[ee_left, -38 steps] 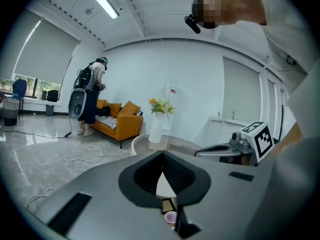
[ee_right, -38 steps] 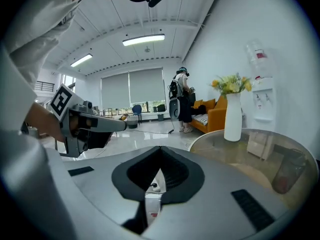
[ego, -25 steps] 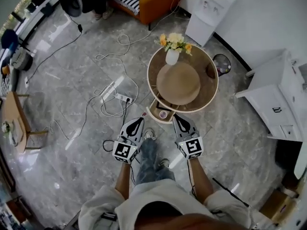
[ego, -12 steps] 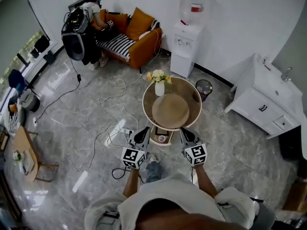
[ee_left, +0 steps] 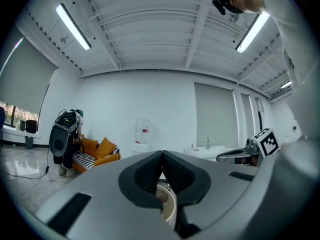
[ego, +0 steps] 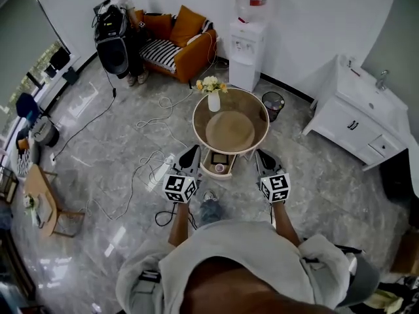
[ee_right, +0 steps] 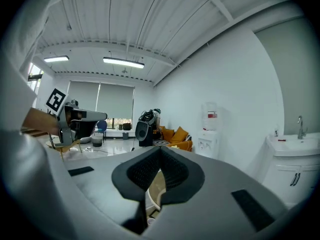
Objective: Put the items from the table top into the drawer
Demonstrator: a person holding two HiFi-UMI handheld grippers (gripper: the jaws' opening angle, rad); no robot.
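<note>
Item one: round brown surface (ego: 262,120) with a pale rim, standing on a grey marble-patterned floor (ego: 314,195) ahead of the person. On it lie the task's things: a tan wide-brimmed straw hat (ego: 230,131), flat and covering most of the middle, and a white vase of yellow and white flowers (ego: 213,91), upright at the far edge, just beside the hat's brim. Item two: pale open drawer (ego: 208,167), pulled out below the surface's near edge; a small round item (ego: 221,169) lies inside, and a darker flat thing behind it is too small to tell. Item three: left gripper (ego: 194,149), held out level to the left of the drawer, apart from it; its own view shows the jaws closed tip to tip with nothing between them. Item four: right gripper (ego: 260,152), held to the right of the drawer, likewise apart; jaws closed, empty. Each carries its marker cube nearest the wearer. Surroundings: orange sofa (ego: 186,41) with a striped cushion by the far wall, a person (ego: 119,28) bent over beside it; white water dispenser (ego: 247,44); dark waste bin (ego: 272,103) near the surface; white sink cabinet (ego: 357,120) at right; white power strip (ego: 160,172) with loose cables on the floor.
</note>
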